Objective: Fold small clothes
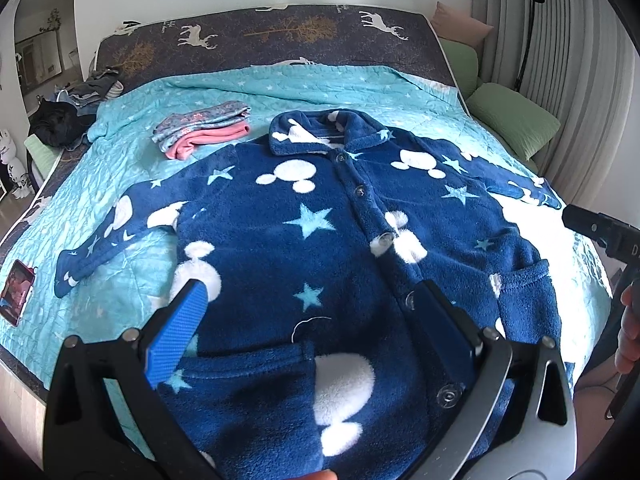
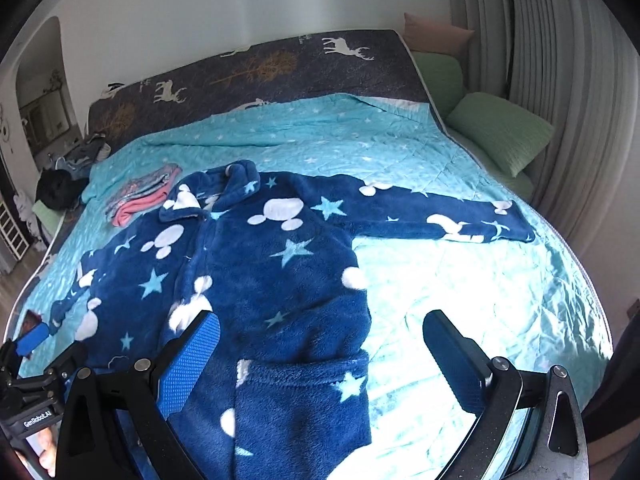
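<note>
Two tools: both spread wide, neither pinching anything.
Left tool (image 1: 308, 316): blue-padded fingers (image 1: 176, 336) gaping over the lower front of the fleece jacket (image 1: 320, 240); whether they touch the fabric I cannot tell.
Right tool (image 2: 320, 344): equally spread, one finger over the jacket's hem side, the other over the bare quilt (image 2: 500, 288) beside the jacket.
Jacket: navy fleece with white mouse heads and pale stars, lying flat and buttoned, front up, on the quilt; both sleeves stretched out sideways, collar at the far end.
Pockets: two patch pockets on the jacket's near front; contents hidden.
Folded pile (image 1: 204, 128): grey-patterned and pink clothes, stacked just beyond the jacket's left shoulder.
Phone (image 1: 16, 292): near the jacket's left cuff, at the quilt's edge.
Green pillows (image 1: 516, 118): beyond the jacket's right sleeve, off the quilt.
</note>
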`<state>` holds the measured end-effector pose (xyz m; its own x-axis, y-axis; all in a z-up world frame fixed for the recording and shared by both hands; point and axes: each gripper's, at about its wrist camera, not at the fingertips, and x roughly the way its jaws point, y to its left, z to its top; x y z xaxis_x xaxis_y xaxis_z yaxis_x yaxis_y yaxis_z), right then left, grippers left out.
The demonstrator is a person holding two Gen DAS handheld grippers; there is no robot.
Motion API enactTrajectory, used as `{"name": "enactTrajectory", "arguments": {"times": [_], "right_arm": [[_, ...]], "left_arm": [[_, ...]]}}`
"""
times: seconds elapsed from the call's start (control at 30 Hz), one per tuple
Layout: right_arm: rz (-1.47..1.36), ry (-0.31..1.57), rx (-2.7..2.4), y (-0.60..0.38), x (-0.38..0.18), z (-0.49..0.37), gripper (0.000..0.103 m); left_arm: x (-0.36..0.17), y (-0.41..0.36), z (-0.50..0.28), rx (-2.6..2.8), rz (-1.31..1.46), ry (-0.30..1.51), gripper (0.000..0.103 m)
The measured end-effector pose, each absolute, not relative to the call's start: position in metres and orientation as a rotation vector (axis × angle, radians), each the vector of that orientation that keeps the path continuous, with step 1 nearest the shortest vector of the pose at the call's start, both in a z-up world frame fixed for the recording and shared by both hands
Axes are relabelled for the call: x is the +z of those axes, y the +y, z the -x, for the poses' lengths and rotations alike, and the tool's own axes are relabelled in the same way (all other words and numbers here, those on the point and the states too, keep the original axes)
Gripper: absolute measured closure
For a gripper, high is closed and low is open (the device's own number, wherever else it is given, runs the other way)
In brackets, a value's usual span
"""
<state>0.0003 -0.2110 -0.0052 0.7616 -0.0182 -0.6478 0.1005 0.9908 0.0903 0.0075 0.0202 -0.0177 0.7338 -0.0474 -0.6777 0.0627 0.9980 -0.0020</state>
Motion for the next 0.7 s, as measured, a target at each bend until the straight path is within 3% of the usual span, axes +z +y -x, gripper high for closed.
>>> {"name": "enactTrajectory", "arguments": {"times": [0.7], "right_arm": [[0.031,0.695,0.025,-0.154,-0.011,-0.005,0.0]], "left_arm": [[-0.021,0.012,-0.009,-0.058,-0.086,0.736,0.001]]}}
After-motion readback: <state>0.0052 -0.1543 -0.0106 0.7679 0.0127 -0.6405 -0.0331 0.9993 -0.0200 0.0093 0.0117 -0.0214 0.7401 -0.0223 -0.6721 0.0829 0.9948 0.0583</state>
